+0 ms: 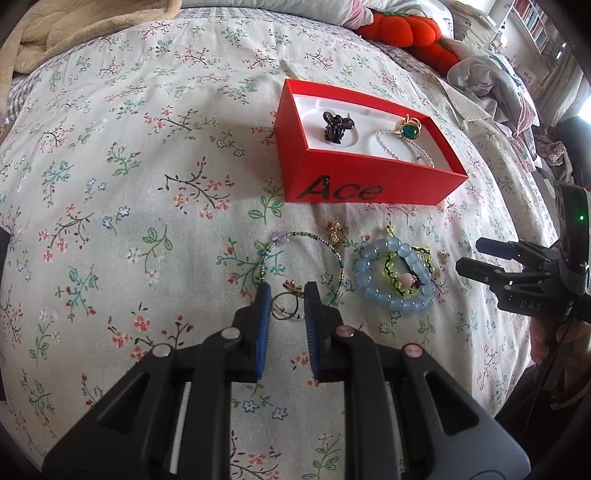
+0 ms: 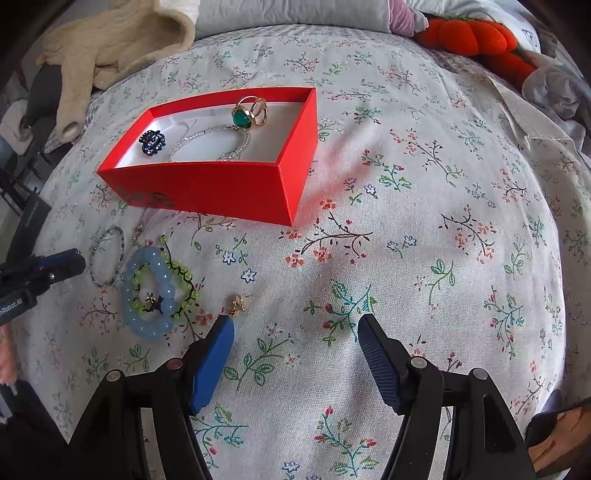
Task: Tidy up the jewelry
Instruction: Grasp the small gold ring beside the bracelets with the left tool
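Note:
My left gripper (image 1: 288, 295) points down at the floral bedspread (image 1: 110, 184), its blue pads pressed on the sides of a thin gold ring with a small charm (image 1: 291, 285). Beyond it lie a thin beaded strand (image 1: 314, 236), a blue bead bracelet (image 1: 391, 273) around a green bead one (image 1: 400, 291), and small gold charms (image 1: 335, 232). The red box (image 1: 369, 184) holds a dark hair claw (image 1: 337, 125), a green-stone ring (image 1: 408, 129) and a silver chain (image 1: 402, 147). My right gripper (image 2: 295, 320) hovers open and empty, with a gold earring (image 2: 238, 303) just beyond its left finger.
A beige blanket (image 1: 55, 33) lies at the bed's far left and an orange plush (image 1: 406, 29) at the far right beside crumpled clothes (image 1: 487, 81). A pillow (image 2: 291, 14) sits at the head. A person's hand (image 1: 546, 343) holds the right gripper.

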`<state>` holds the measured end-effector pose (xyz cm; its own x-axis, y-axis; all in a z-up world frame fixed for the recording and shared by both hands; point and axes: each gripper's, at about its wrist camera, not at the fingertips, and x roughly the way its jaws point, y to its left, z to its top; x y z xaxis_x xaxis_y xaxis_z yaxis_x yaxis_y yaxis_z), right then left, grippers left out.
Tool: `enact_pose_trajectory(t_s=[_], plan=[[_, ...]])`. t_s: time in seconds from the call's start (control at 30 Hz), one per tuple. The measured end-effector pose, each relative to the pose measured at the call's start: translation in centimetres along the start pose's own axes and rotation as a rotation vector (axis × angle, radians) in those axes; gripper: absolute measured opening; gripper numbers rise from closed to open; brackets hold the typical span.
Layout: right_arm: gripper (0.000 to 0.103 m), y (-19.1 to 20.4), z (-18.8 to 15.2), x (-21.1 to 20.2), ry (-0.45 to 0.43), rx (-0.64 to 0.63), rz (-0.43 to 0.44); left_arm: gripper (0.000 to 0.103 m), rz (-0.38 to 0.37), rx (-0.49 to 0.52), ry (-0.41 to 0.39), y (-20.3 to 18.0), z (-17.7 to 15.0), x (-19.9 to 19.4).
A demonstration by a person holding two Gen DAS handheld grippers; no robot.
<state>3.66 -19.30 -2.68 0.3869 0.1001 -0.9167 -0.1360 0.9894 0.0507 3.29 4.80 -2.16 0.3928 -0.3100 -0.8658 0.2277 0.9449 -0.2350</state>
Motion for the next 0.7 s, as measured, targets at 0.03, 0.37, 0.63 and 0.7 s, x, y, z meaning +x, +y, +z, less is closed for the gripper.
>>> enact_pose_trajectory(t_s=[0.03, 0.37, 0.63, 0.7], plan=[[0.071, -0.1, 0.1, 0.0, 0.001, -0.001, -0.001, 0.020, 0.000, -0.005, -0.002, 0.0, 0.0, 0.0], [0.070, -3.3, 0.9, -0.4, 0.029, 0.139, 0.037, 0.020, 0.018, -0.022, -0.003, 0.0, 0.3, -0.1], [0.051, -1.3, 1.1, 0.5, 0.072, 0.136, 0.127, 0.020, 0.008, -0.038, -0.011, -0.1, 0.6, -0.4], [0.046, -0.6, 1.2, 0.9, 0.087, 0.131, 0.140, 0.020, 0.005, -0.039, -0.014, 0.0, 0.6, -0.6]])
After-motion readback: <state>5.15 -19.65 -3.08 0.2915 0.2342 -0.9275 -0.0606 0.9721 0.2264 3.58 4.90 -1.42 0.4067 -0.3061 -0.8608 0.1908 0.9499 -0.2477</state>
